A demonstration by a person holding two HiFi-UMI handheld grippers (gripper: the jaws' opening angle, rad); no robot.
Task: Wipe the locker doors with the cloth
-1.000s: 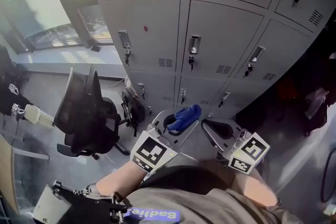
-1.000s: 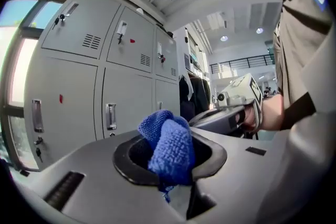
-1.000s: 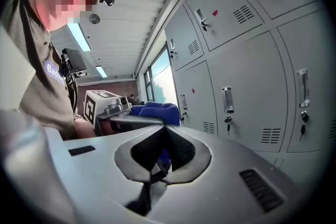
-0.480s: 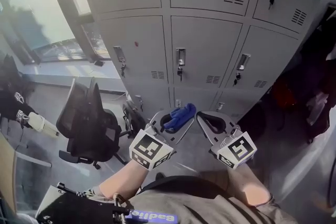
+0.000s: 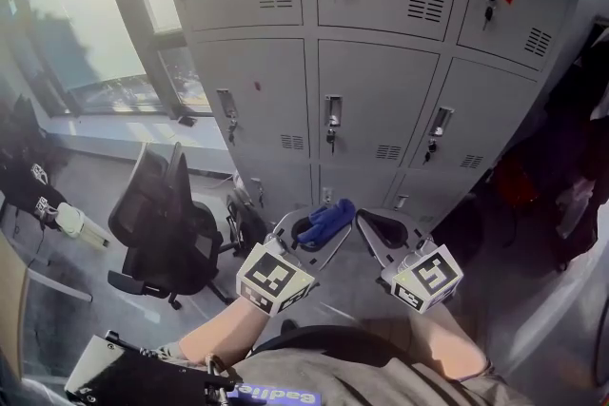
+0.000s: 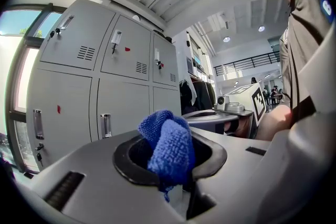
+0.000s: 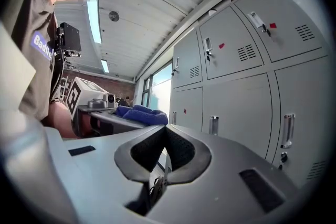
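A bank of grey locker doors with handles and vents fills the upper head view and stands ahead in both gripper views. My left gripper is shut on a bunched blue cloth, held well short of the doors; the cloth also shows in the right gripper view. My right gripper sits beside it, jaws closed with nothing between them. Neither gripper touches a locker.
A black office chair stands on the floor at the left, below a bright window. Dark clothing hangs at the right of the lockers. A person's arms and torso fill the bottom of the head view.
The view has tilted up, so the lockers sit lower in the frame and an upper row shows. Both grippers stayed side by side, the cloth still held in the left.
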